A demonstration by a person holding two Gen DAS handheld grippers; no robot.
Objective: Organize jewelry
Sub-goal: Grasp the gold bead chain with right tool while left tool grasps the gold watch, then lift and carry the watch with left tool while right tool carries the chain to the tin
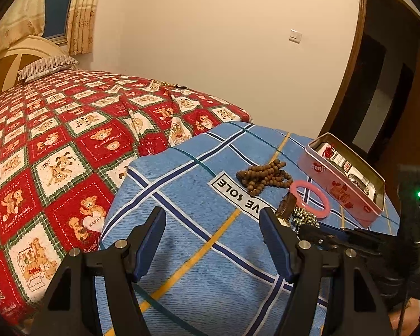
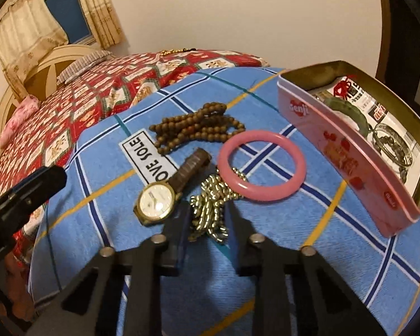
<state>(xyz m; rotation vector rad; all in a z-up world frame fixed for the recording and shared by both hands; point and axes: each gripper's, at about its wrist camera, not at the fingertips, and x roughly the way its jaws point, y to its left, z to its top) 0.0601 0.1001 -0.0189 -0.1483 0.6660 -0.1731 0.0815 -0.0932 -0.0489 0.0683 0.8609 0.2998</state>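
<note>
On a blue checked cloth (image 2: pixel 280 252) lie a gold chain (image 2: pixel 210 193), a gold watch with a brown strap (image 2: pixel 155 203), a pink bangle (image 2: pixel 298 168) and brown prayer beads (image 2: pixel 198 128). My right gripper (image 2: pixel 207 210) is shut on the heap of gold chain, one finger on each side of it. The watch lies just left of it and the bangle just beyond. An open pink tin (image 2: pixel 336 151) at the right holds a green bangle (image 2: pixel 347 109) and a bead bracelet (image 2: pixel 394 145). My left gripper (image 1: pixel 212 212) stands open over bare cloth, left of the jewelry, with nothing between its fingers.
The cloth covers a raised surface beside a bed with a red teddy-bear quilt (image 1: pixel 56 140). A striped pillow (image 1: pixel 46 67) lies at its head, and a gold beaded string (image 1: pixel 165 84) rests on its far edge. A doorway (image 1: pixel 378 84) opens behind the tin.
</note>
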